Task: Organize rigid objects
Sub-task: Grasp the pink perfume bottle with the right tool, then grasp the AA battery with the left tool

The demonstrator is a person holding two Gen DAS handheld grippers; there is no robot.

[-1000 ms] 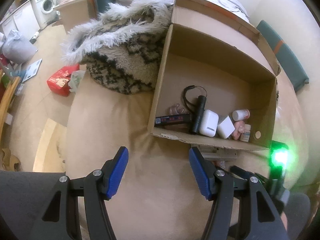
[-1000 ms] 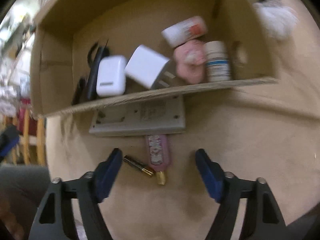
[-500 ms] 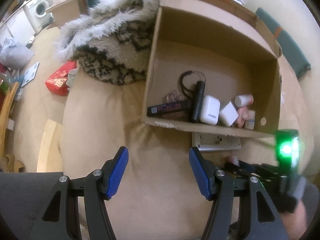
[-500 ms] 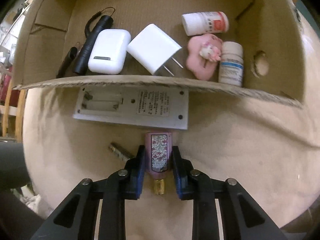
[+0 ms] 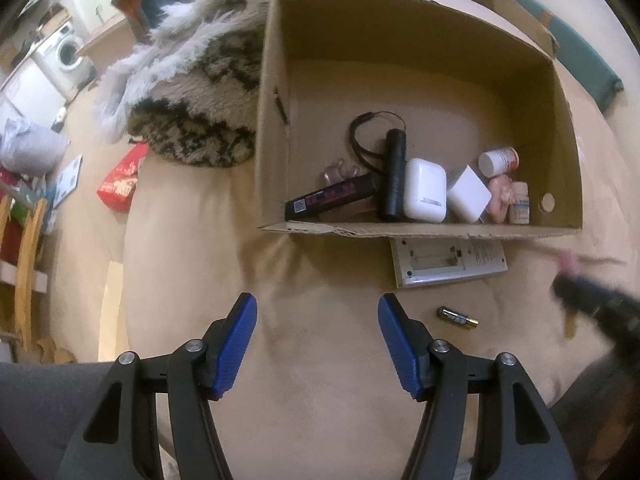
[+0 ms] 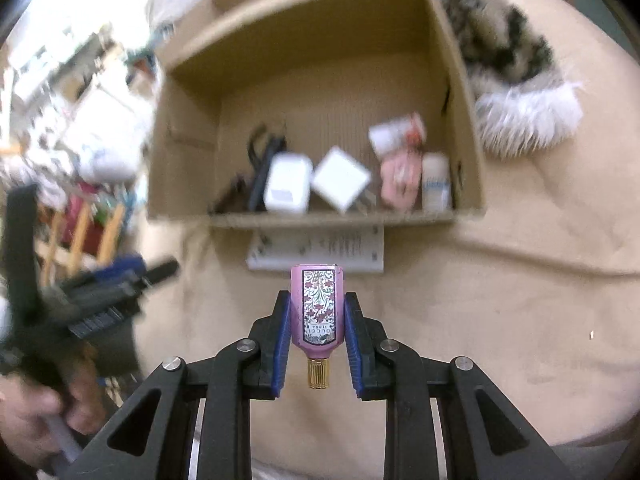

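The right gripper [image 6: 318,336] has its blue pads pressed tight on both sides of a small pink perfume bottle [image 6: 318,312], gold cap pointing back toward the handle, floral label facing up. It sits at lower centre of the right wrist view, clear of the beige cushion [image 6: 520,300]. The cardboard box [image 6: 320,220] lies just above it in the frame, its near wall between bottle and contents.

The job now, I'd say, is to carry the bottle over that near wall without clipping the torn edge, then set it down in bare cardboard. The middle and far floor of the box looks free; the near strip is crowded with a white earbud case [image 5: 425,190], a white charger plug [image 5: 469,199] and pill bottles at the right. Going deeper before letting go would avoid knocking them.

The left gripper [image 5: 318,344] stands about half open with nothing between its pads, low in its own view. A battery [image 5: 457,317] and a white remote [image 5: 448,264], back up, lie on the cushion outside the box.
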